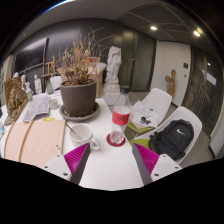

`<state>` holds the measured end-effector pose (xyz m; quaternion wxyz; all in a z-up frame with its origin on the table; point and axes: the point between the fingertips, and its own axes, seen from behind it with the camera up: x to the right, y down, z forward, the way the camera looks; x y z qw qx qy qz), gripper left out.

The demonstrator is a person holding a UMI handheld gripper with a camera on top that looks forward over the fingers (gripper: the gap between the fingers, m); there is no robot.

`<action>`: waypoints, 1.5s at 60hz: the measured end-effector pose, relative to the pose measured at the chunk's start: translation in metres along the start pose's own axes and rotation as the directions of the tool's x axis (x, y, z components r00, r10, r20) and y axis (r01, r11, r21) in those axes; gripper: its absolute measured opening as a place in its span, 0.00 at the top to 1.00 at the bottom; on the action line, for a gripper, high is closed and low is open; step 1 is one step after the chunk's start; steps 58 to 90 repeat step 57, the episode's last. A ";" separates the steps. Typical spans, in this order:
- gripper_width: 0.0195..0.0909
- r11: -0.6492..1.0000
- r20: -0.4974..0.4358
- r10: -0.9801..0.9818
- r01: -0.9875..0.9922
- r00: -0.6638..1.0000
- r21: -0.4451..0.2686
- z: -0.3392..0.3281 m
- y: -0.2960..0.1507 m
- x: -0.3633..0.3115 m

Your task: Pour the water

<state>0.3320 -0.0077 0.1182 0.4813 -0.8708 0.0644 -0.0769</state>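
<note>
Evidently open tongs (pixel 110 160), no legible labels.

Looked like an office lounge or meeting room: white round table (pixel 110 165) with white chairs (pixel 156 103) around it, potted dry plant (pixel 78 80) as centrepiece, black backpack (pixel 174 139) on one seat, white statue (pixel 114 66), dark wall screen (pixel 29 56), recessed ceiling lights (pixel 153 27).

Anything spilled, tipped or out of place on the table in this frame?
Nothing stands out. The red cup stands upright on the white table, with the plant pot and a small cup on a saucer upright near it. No spill is visible. The hand-held gripper is open, holding nothing.
</note>
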 end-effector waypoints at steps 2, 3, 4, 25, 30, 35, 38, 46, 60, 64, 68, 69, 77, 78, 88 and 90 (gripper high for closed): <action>0.08 1.000 0.003 0.007 -0.007 1.000 -0.010 -0.021 0.004 -0.007; 0.07 1.000 0.007 0.010 -0.010 1.000 -0.014 -0.031 0.006 -0.011; 0.07 1.000 0.009 0.012 -0.012 1.000 -0.018 -0.041 0.008 -0.015; 0.07 1.000 0.030 -0.005 0.006 1.000 -0.027 -0.194 0.032 -0.080; 0.08 1.000 0.038 -0.022 0.023 0.999 -0.020 -0.215 0.035 -0.091; 0.07 1.000 0.037 -0.028 0.028 0.999 -0.012 -0.230 0.036 -0.099; 0.07 0.999 0.043 -0.033 0.033 0.999 -0.003 -0.238 0.035 -0.104; 0.07 0.999 0.047 -0.042 0.041 0.998 0.017 -0.251 0.032 -0.111; 0.08 0.996 0.041 -0.088 0.088 0.995 0.022 -0.254 0.031 -0.114; 0.08 0.996 0.041 -0.088 0.088 0.995 0.022 -0.254 0.031 -0.114; 0.08 0.996 0.041 -0.088 0.088 0.995 0.022 -0.254 0.031 -0.114; 0.08 0.996 0.041 -0.088 0.088 0.995 0.022 -0.254 0.031 -0.114; 0.08 0.996 0.041 -0.088 0.088 0.995 0.022 -0.254 0.031 -0.114; 0.08 0.996 0.041 -0.088 0.088 0.995 0.022 -0.254 0.031 -0.114; 0.08 0.996 0.041 -0.088 0.088 0.995 0.022 -0.254 0.031 -0.114; 0.08 0.996 0.041 -0.088 0.088 0.995 0.022 -0.254 0.031 -0.114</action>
